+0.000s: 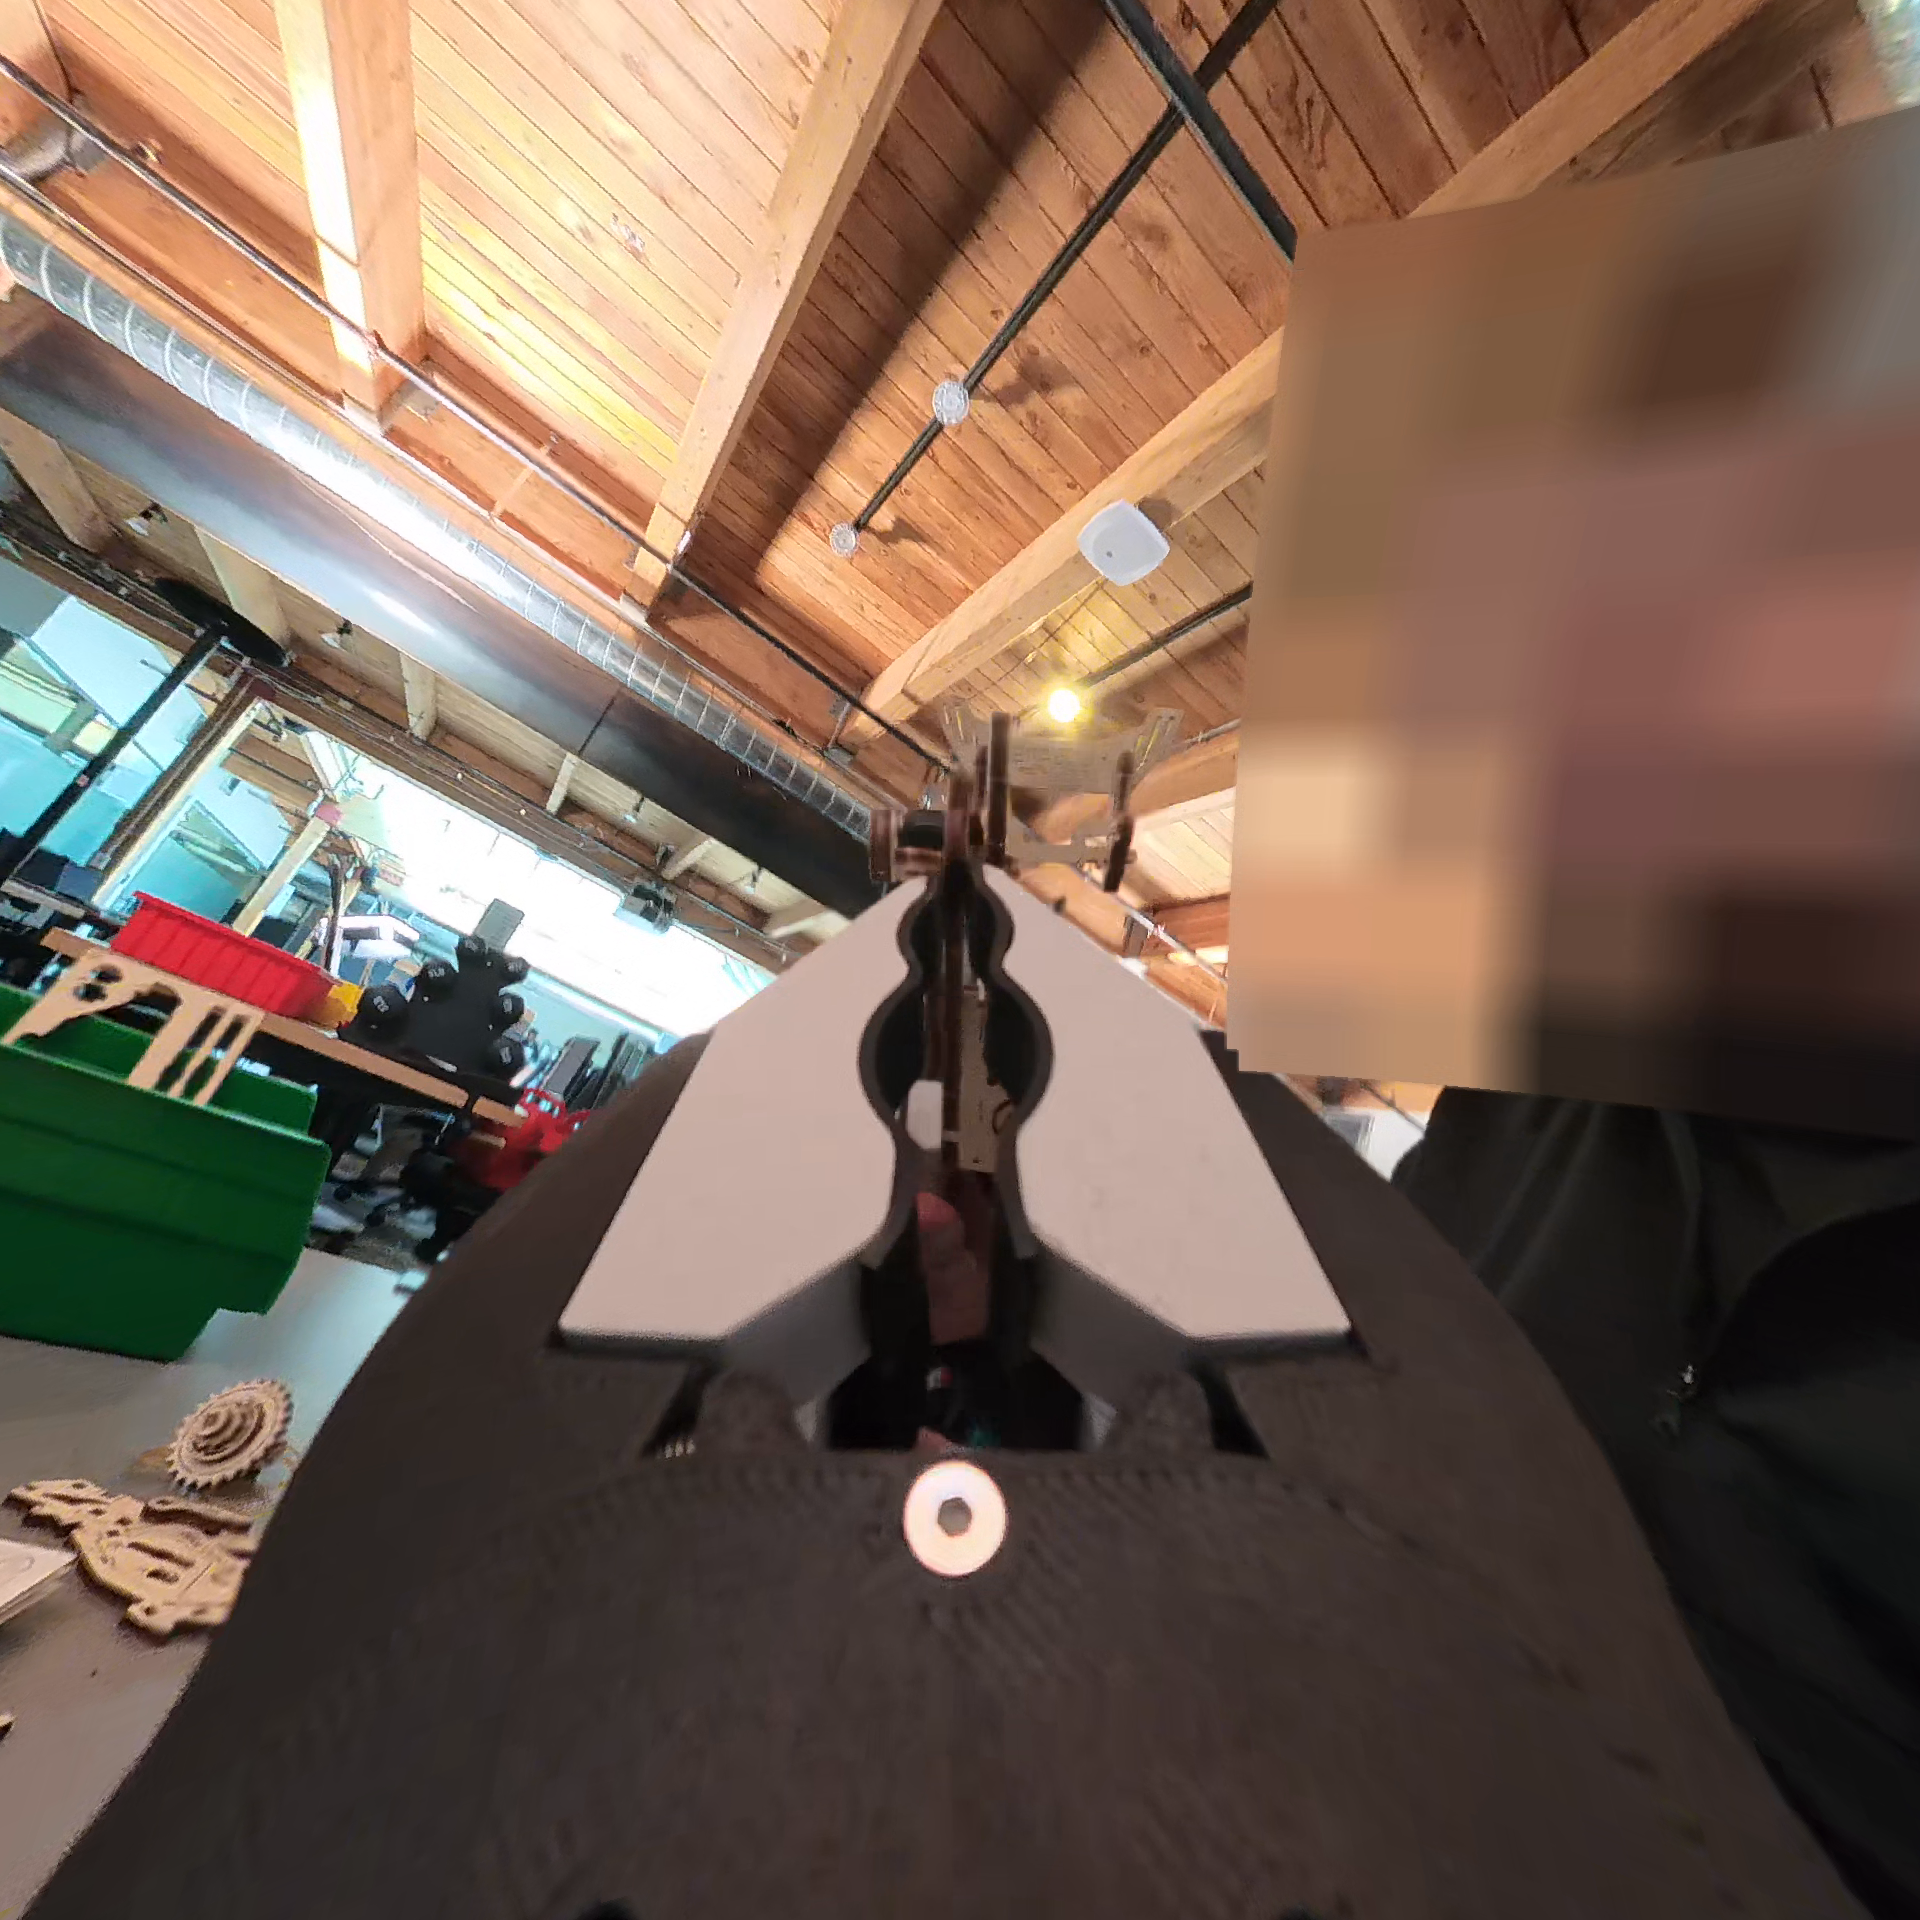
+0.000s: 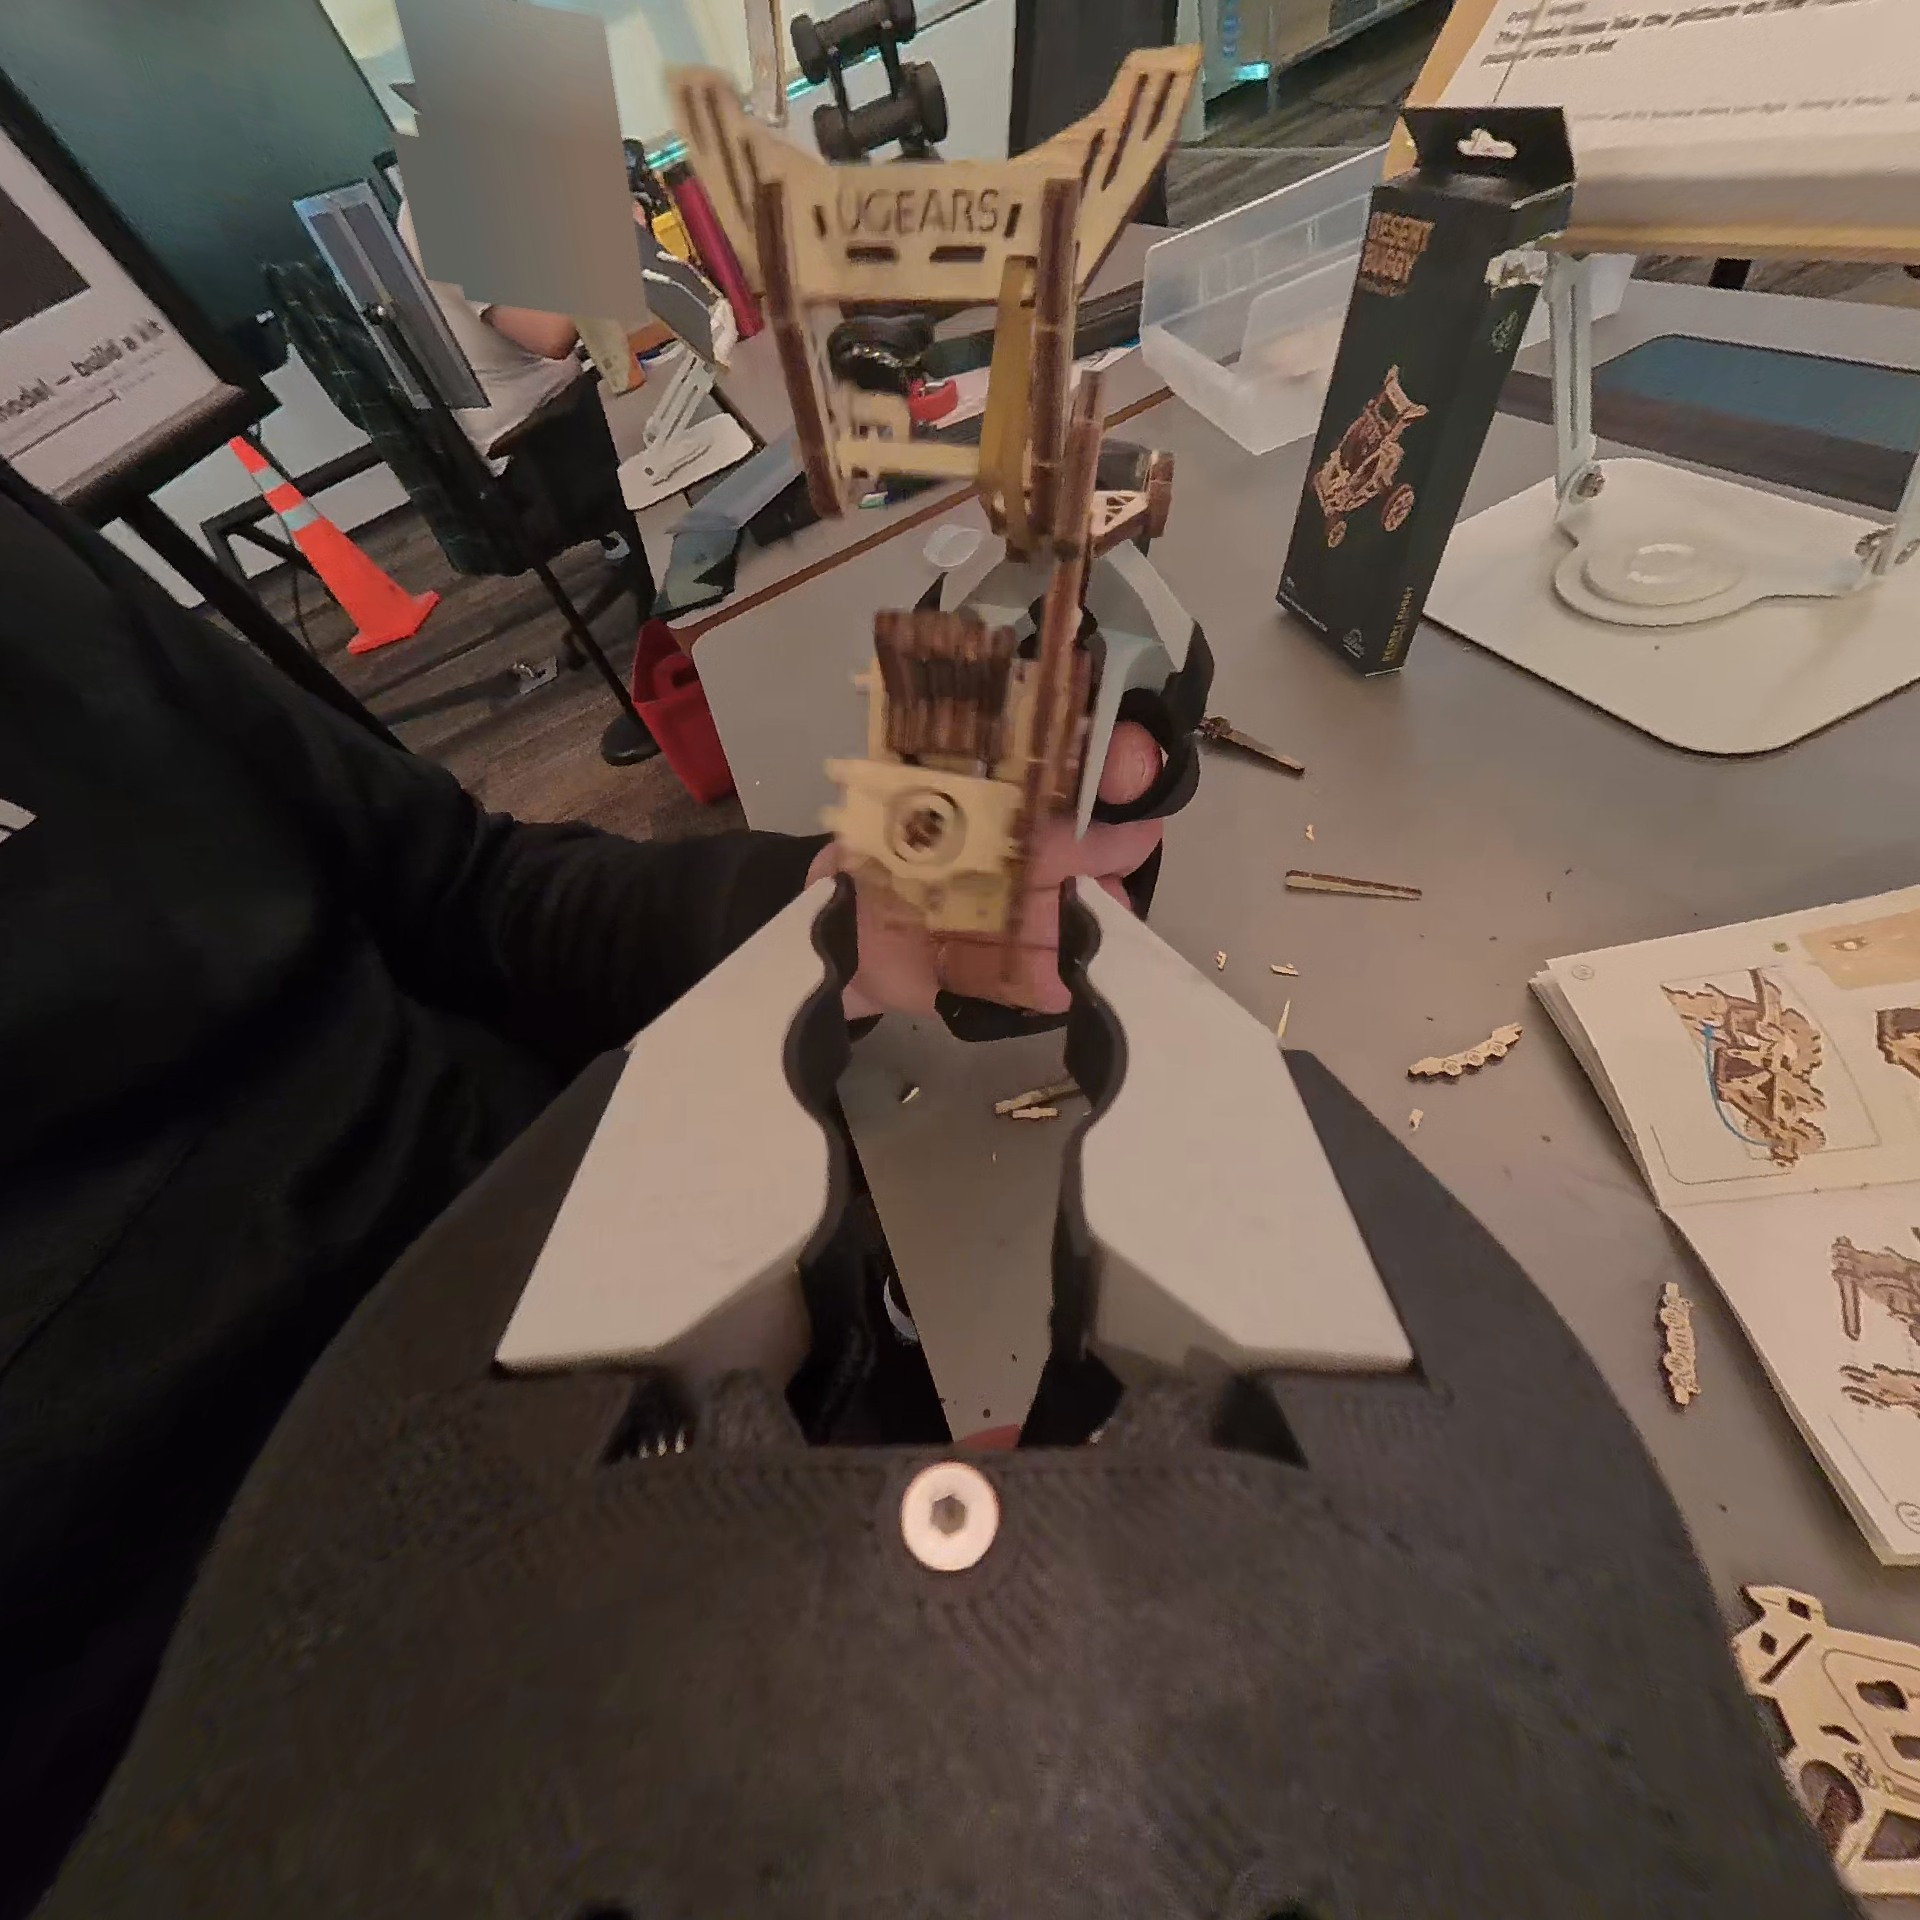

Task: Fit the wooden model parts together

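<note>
A part-built wooden model (image 2: 935, 821) of light plywood plates and dark ribs is held upright in the air. My left gripper (image 1: 961, 894) points up toward the ceiling and is shut on a thin plate of the model (image 1: 977, 1081), seen edge on. In the right wrist view the left gripper (image 2: 1081, 623) shows behind the model, with a hand on its black body. My right gripper (image 2: 961, 914) is open. Its fingertips stand either side of the model's lower end, and I see no contact.
On the grey table (image 2: 1455, 790) lie an open instruction booklet (image 2: 1714, 1091), a black product box (image 2: 1392, 395), a white stand (image 2: 1662, 561), a clear bin (image 2: 1247, 301) and loose wooden parts (image 2: 1849, 1745). A green bin (image 1: 135, 1174) and a wooden gear (image 1: 234, 1429) sit left. A dark sleeve (image 2: 312, 883) is close. One gripper's finger ends stand about 7 cm off the other's. From the right gripper's tips to the wooden gear (image 1: 234, 1429) is close to 30 cm.
</note>
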Action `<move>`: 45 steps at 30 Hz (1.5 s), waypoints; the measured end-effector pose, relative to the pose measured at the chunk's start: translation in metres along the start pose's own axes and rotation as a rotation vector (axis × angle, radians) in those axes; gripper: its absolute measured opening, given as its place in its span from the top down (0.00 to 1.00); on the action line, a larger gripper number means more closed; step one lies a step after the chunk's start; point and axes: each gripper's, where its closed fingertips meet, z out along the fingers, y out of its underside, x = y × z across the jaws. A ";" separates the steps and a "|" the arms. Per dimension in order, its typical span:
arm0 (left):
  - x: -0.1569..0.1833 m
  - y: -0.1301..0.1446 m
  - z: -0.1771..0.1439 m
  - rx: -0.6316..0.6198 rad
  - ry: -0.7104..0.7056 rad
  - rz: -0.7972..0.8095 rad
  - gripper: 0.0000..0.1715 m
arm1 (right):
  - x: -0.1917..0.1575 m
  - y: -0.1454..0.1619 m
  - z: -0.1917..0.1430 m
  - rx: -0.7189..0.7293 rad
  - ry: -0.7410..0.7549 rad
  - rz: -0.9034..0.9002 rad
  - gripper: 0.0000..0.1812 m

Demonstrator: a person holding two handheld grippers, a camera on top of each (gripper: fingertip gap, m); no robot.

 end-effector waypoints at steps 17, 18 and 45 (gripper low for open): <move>-0.007 -0.003 0.000 0.058 0.045 -0.088 0.99 | 0.017 -0.046 -0.017 0.114 0.196 0.030 0.87; -0.007 -0.001 0.001 0.050 0.050 -0.091 0.99 | 0.017 -0.046 -0.015 0.102 0.193 0.031 0.89; -0.059 0.114 -0.009 -0.356 -0.524 -0.187 0.69 | 0.072 0.011 -0.030 0.020 0.723 0.059 1.00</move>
